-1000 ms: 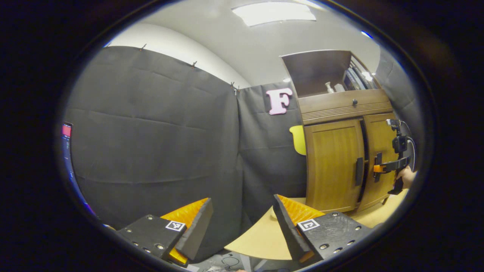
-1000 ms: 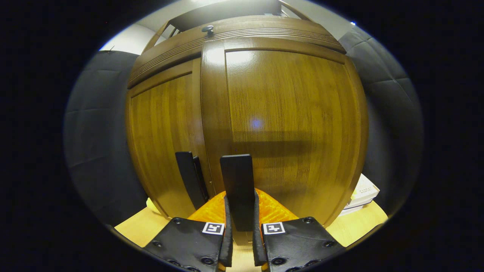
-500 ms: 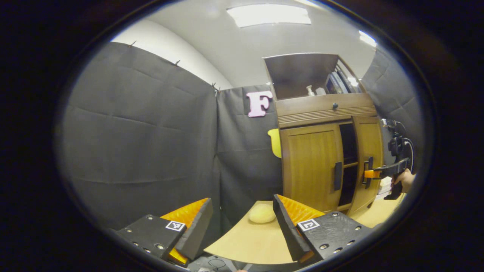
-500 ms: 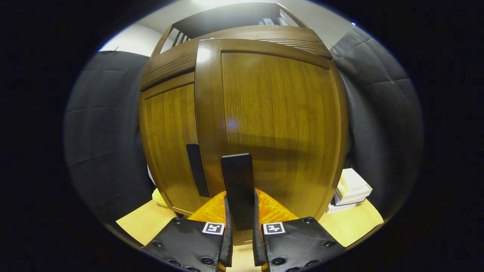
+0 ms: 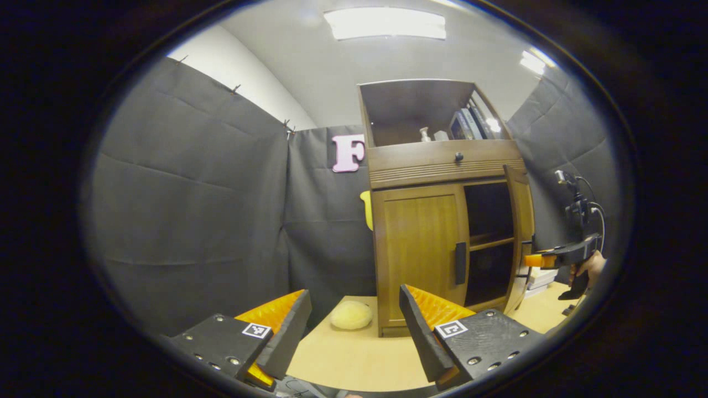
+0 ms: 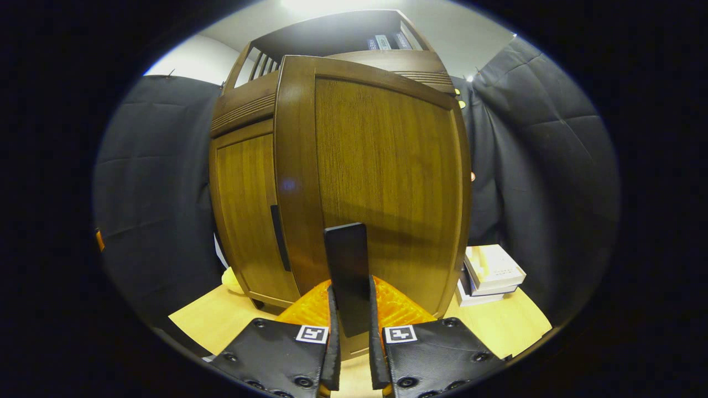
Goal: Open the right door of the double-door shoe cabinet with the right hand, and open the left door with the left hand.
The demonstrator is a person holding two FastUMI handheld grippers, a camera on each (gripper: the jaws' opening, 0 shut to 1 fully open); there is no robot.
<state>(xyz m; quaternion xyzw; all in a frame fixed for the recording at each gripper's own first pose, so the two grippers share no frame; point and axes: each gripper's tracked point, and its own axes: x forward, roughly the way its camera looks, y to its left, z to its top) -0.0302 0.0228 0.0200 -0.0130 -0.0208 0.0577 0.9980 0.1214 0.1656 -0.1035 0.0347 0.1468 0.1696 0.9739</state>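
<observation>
While the right gripper (image 6: 350, 354) clamps both fingers on the dark handle (image 6: 347, 276) of the right door (image 6: 381, 182), that door stands swung outward from the cabinet (image 5: 437, 166) and takes up the centre of the right gripper view. Left of it in the same view, the left door (image 6: 246, 215) lies flush with the cabinet front, its own dark handle (image 6: 280, 237) running along its right edge. Stacked boxes (image 6: 492, 273) rest on the table (image 6: 215, 326) at lower right, beside the cabinet.

In the left gripper view the cabinet occupies the right-centre of the frame. The left door (image 5: 419, 249) is closed, with its handle (image 5: 460, 263) at its right edge; the right door (image 5: 521, 232) is seen nearly edge-on, exposing a dark interior crossed by a shelf (image 5: 490, 241). At the far right edge a hand (image 5: 592, 266) holds the right gripper (image 5: 532, 258), whose tips meet the open door's edge. A drawer with a small knob (image 5: 458, 157) sits above the doors, and an open compartment above it holds a few items too small to identify. A pale rounded object (image 5: 351, 315) lies on the table (image 5: 354, 359) just left of the cabinet base.

The left gripper (image 5: 354, 326) is at the bottom of its view with fingers spread wide apart, holding nothing, well apart from the cabinet.
</observation>
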